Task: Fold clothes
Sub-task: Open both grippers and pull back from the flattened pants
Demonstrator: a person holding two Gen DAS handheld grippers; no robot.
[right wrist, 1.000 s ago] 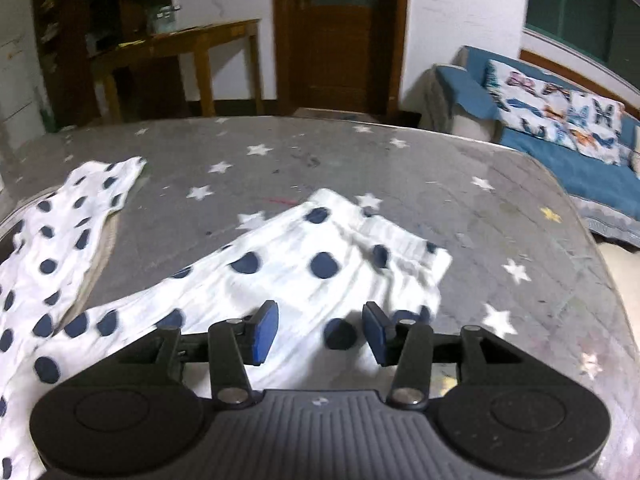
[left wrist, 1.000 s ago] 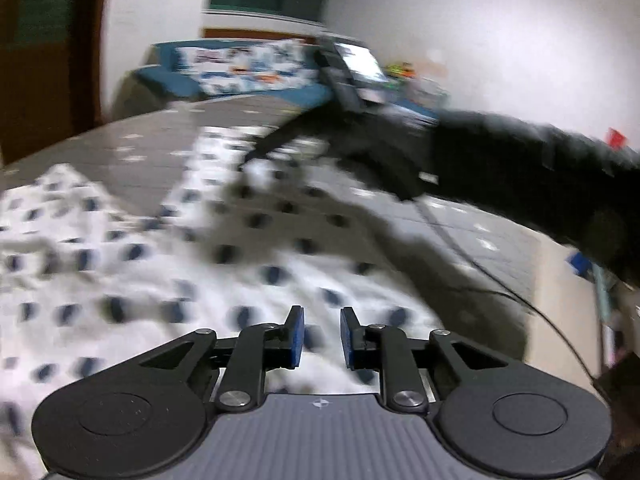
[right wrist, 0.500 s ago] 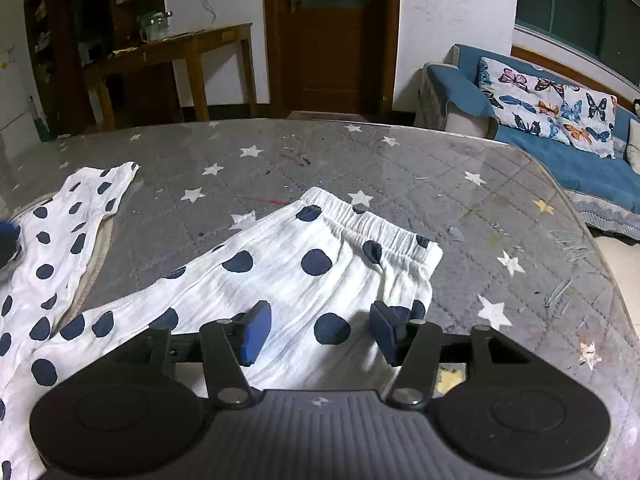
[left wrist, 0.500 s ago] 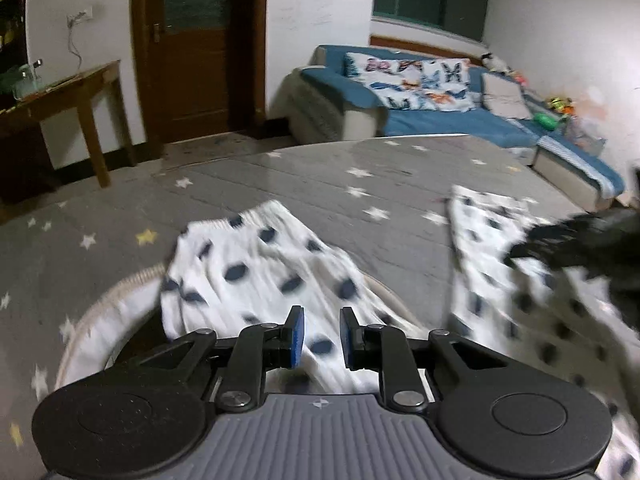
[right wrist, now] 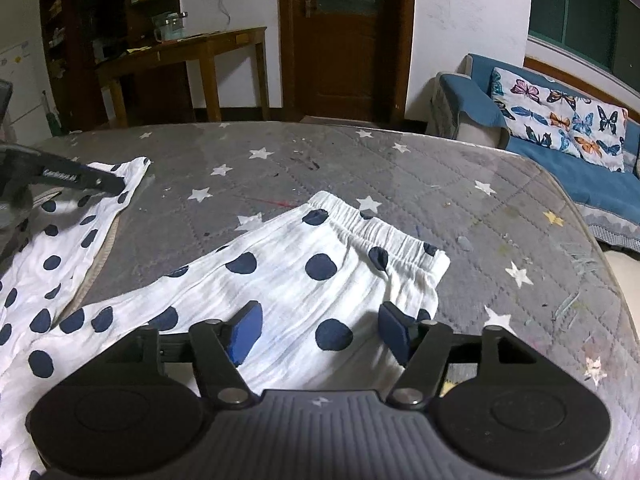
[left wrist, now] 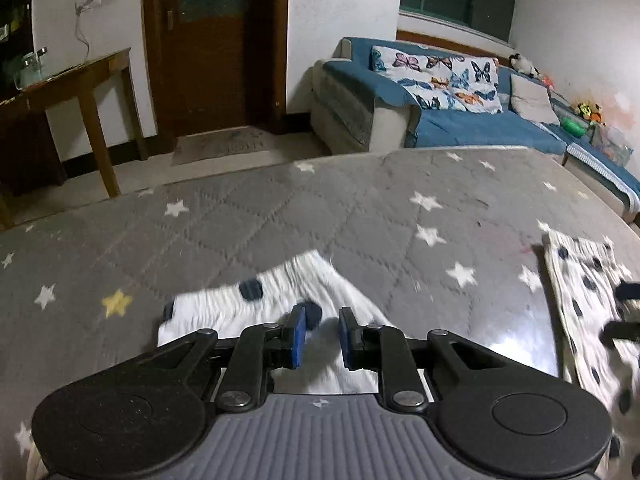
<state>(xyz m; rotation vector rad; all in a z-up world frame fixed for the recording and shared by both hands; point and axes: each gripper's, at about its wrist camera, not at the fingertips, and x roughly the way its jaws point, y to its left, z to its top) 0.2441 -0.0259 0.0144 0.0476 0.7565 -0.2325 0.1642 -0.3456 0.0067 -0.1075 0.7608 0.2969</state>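
White trousers with navy dots [right wrist: 288,280] lie flat on a grey star-printed mattress [right wrist: 400,168]. Their elastic waistband [right wrist: 380,232] is just ahead of my right gripper [right wrist: 320,312]. Its jaws are opening, the cloth lies under them, and the pads press on nothing. In the left wrist view a trouser leg end [left wrist: 248,300] lies under my left gripper [left wrist: 321,320]. Its blue pads [left wrist: 298,336] stand a narrow gap apart with nothing pinched. The waist part [left wrist: 580,300] and my right gripper [left wrist: 624,312] show at the right edge. One finger [right wrist: 80,179] of the left gripper hangs over the leg end [right wrist: 52,248].
A blue sofa with butterfly cushions [left wrist: 440,80] stands past the mattress's far right edge. A wooden side table [right wrist: 192,52] and a brown door [right wrist: 344,32] are at the back wall. Bare mattress [left wrist: 280,220] stretches between the two trouser ends.
The left gripper has swung away from the waist end and the right arm, over to the trouser leg end. The right gripper stayed in place while its jaws widened.
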